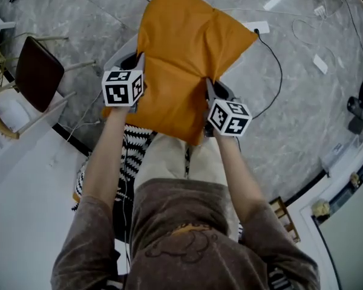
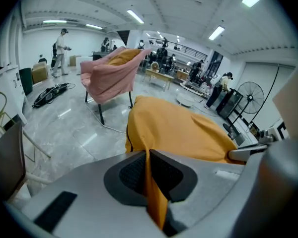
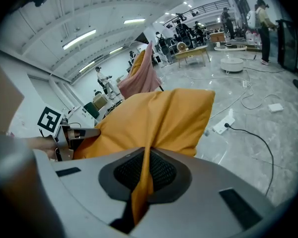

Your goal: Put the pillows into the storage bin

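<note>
An orange pillow [image 1: 181, 59] hangs in the air in front of me, above the grey marble floor. My left gripper [image 1: 137, 71] is shut on its left edge and my right gripper [image 1: 209, 93] is shut on its near right edge. In the left gripper view, a fold of the orange pillow [image 2: 184, 128] is pinched between the left gripper's [image 2: 148, 165] dark pads. In the right gripper view, the pillow's [image 3: 159, 118] fabric is clamped the same way in the right gripper [image 3: 145, 170]. No storage bin shows clearly in any view.
A black-and-white striped thing [image 1: 133, 156] lies below the pillow by my legs. A brown-seated chair [image 1: 39, 71] stands at the left next to a white table [image 1: 24, 186]. A power strip [image 1: 260, 28] with a black cable lies on the floor ahead. A pink-draped chair [image 2: 111, 76] stands farther off.
</note>
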